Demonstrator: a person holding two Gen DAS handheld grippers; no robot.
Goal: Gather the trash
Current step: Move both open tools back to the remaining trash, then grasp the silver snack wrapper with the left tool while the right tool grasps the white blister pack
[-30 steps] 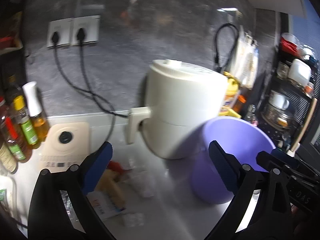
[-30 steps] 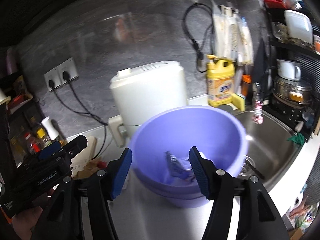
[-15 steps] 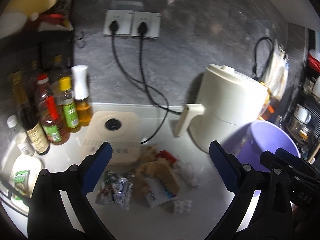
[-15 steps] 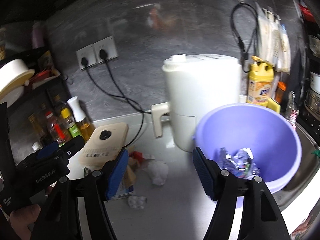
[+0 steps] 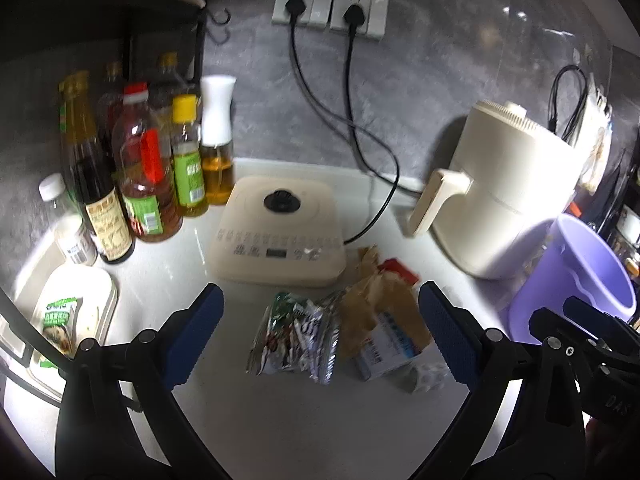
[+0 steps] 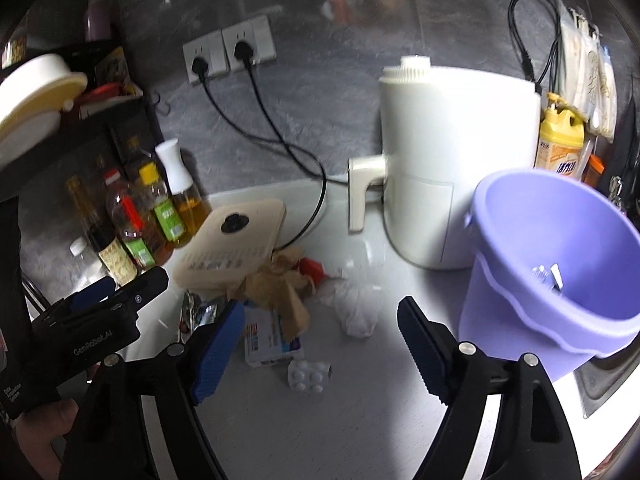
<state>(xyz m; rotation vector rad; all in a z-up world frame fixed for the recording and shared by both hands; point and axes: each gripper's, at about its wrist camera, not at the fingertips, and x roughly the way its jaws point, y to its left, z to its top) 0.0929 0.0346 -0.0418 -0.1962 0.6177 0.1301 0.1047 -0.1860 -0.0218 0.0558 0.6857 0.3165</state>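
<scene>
1. Both views have swung away from the bucket (image 6: 560,280) and now face the trash pile on the counter (image 5: 320,420); a second ago the bucket filled the right view.
2. Right gripper (image 6: 320,344): jaws have just been opening and stand wide, nothing between them. A wrapper (image 6: 546,276) lies inside the bucket.
3. Left gripper (image 5: 320,332): jaws wide, empty, poised over the foil packet (image 5: 296,336).
4. Remaining trash, all on the counter in front of the cooker (image 5: 280,228): foil packet, brown paper (image 5: 380,304), box (image 5: 392,344), red scrap (image 6: 312,268), tissue (image 6: 356,312), blister pack (image 6: 310,376).
5. Judgement: one drop is done; the task is early, most items uncollected. The next pick looks likely from this pile, the foil packet for the left, tissue or blister pack for the right.
</scene>
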